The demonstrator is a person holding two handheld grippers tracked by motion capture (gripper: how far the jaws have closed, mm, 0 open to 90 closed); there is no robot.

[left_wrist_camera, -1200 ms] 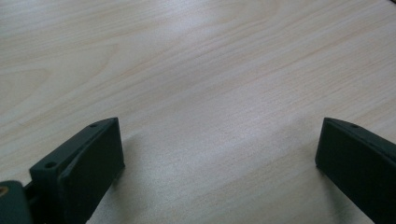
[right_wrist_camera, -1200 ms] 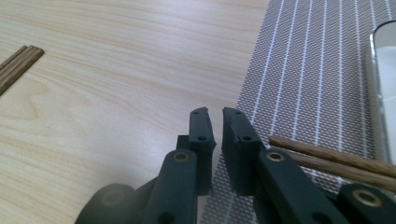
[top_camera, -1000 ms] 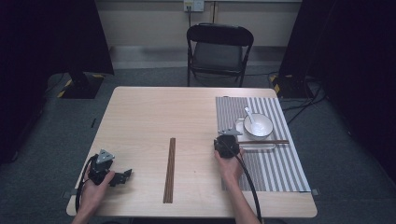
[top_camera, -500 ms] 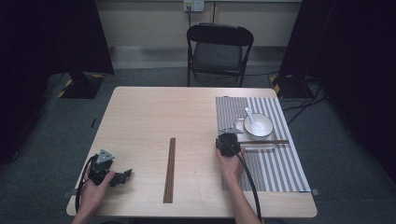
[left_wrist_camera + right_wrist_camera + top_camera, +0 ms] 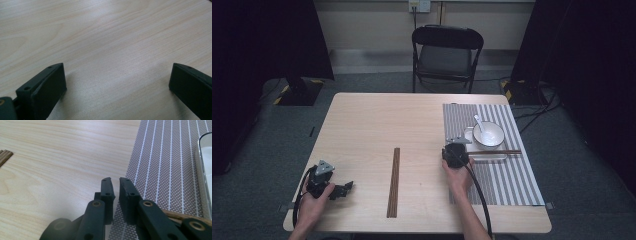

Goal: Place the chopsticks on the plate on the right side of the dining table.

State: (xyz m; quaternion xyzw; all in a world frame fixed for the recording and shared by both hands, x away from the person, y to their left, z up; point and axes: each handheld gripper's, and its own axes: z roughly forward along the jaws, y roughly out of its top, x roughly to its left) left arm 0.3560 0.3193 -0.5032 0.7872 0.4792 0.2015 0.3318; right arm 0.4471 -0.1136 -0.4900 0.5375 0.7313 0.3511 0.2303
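Nearby, right hand-held gripper (image 5: 455, 151) meets striped placemat (image 5: 507, 172) edge.

Right gripper (image 5: 115, 181): jaws nearly closed, a narrow slit between them, nothing seen held, tips over the table's (image 5: 50, 157) light wood at the edge of the striped placemat (image 5: 170, 165). Dark wooden sticks' ends (image 5: 5, 156) at 10 o'clock. White tray's rim (image 5: 203, 162) at 2 o'clock. Brown wooden stick (image 5: 185, 216) behind right jaw's linkage at 4 o'clock
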